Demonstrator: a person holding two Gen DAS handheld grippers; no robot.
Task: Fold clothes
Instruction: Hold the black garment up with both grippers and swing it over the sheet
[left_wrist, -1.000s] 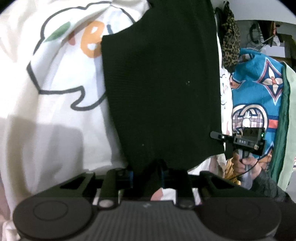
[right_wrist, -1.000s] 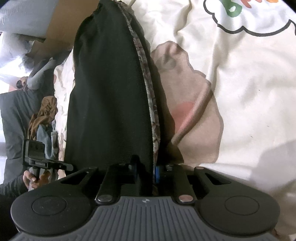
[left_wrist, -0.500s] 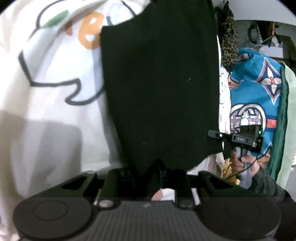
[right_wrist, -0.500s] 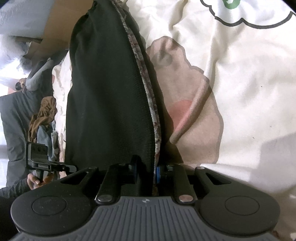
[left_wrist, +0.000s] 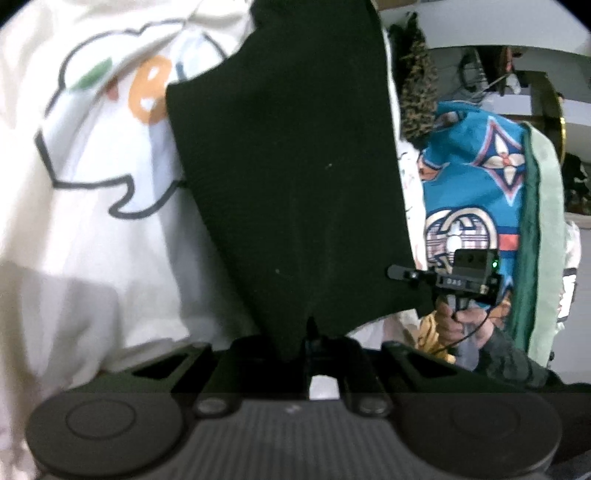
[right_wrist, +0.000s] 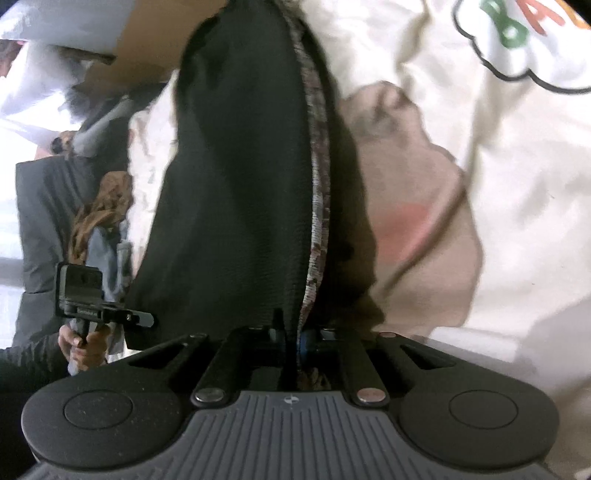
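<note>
Black knit garment (left_wrist: 295, 177) hangs pinched at its edge by the left tool (left_wrist: 309, 334), whose jaws are closing on it, and the clenched right tool (right_wrist: 295, 338). Both bites look shallow, so I judge a corner could slip free onto the cream printed sheet (left_wrist: 92, 240).

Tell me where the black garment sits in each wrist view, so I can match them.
Left wrist: black garment fills the centre, from top edge to the left gripper.
Right wrist: black garment centre-left, patterned lining on its right edge, running to the right gripper.
Shared landmark: cream printed sheet.
</note>
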